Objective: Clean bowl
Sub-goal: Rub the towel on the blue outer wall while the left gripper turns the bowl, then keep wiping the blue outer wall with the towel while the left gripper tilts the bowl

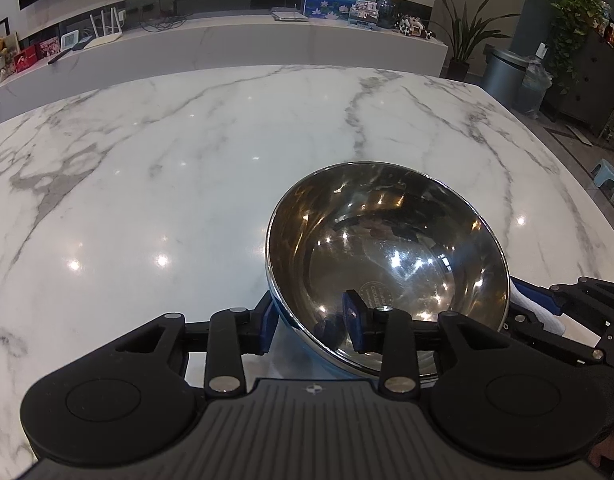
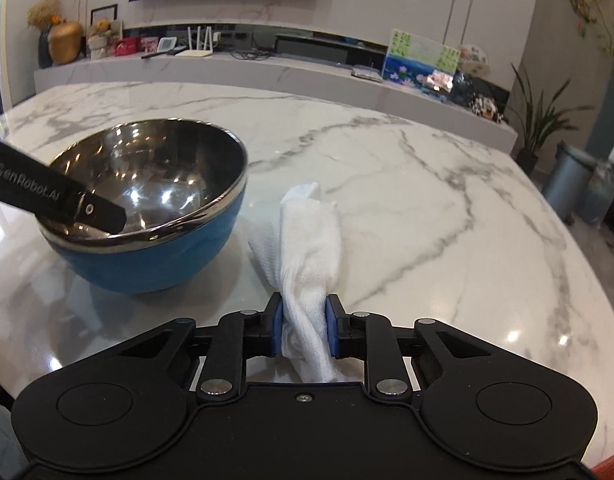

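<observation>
A bowl (image 1: 387, 248) with a shiny steel inside and a blue outside (image 2: 155, 256) sits on the marble table. My left gripper (image 1: 313, 326) straddles its near rim, one blue pad outside and one inside, with a gap to the wall on each side. Its finger (image 2: 67, 204) shows reaching into the bowl in the right wrist view. My right gripper (image 2: 305, 330) is shut on a bunched white cloth (image 2: 311, 240), held just right of the bowl above the table. The cloth and right gripper (image 1: 543, 304) show at the right edge of the left wrist view.
The white marble table (image 1: 167, 168) stretches wide around the bowl. Behind it runs a long low marble shelf (image 2: 227, 68) with a router, pictures and a vase. A grey bin (image 2: 567, 184) and potted plants stand on the floor at the right.
</observation>
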